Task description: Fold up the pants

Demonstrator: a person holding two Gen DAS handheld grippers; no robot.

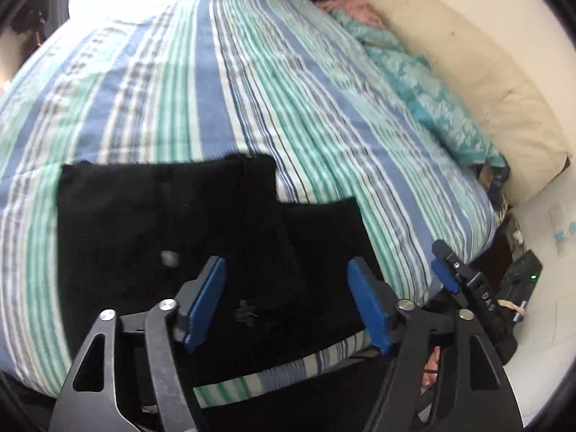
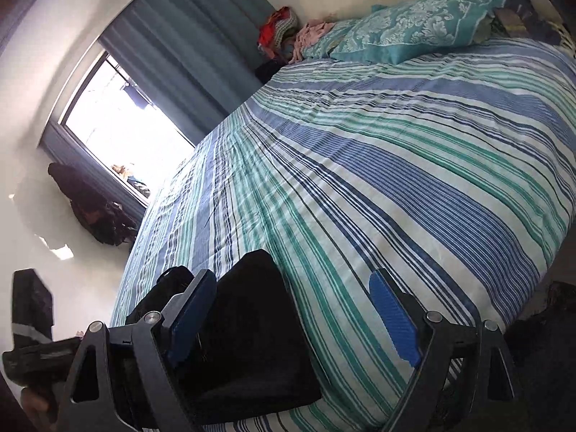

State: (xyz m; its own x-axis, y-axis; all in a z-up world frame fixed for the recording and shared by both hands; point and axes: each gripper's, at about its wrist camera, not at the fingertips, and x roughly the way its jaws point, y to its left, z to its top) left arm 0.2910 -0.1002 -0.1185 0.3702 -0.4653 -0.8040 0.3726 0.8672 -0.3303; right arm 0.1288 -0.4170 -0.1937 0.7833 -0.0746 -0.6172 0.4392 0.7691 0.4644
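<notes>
Black pants (image 1: 169, 223) lie folded in a flat, stepped stack on the striped bedspread (image 1: 252, 82), close to the bed's near edge. My left gripper (image 1: 286, 302) hovers over them, open, its blue pads (image 1: 205, 302) spread wide and gripping nothing. To its right, one blue-padded finger of the right gripper (image 1: 444, 275) shows beyond the bed edge. In the right wrist view the pants (image 2: 252, 327) sit low and left. My right gripper (image 2: 291, 313) is open and holds nothing; one pad is in front of the pants and the other over bare bedspread (image 2: 396, 180).
A teal patterned pillow (image 2: 403, 28) and a cream cushion (image 1: 468, 82) lie along the wall side of the bed. Bright clothes (image 2: 280, 28) are piled in the far corner. A window (image 2: 118, 136) with a blue curtain is beyond the bed, with dark clothes (image 2: 97, 212) below it.
</notes>
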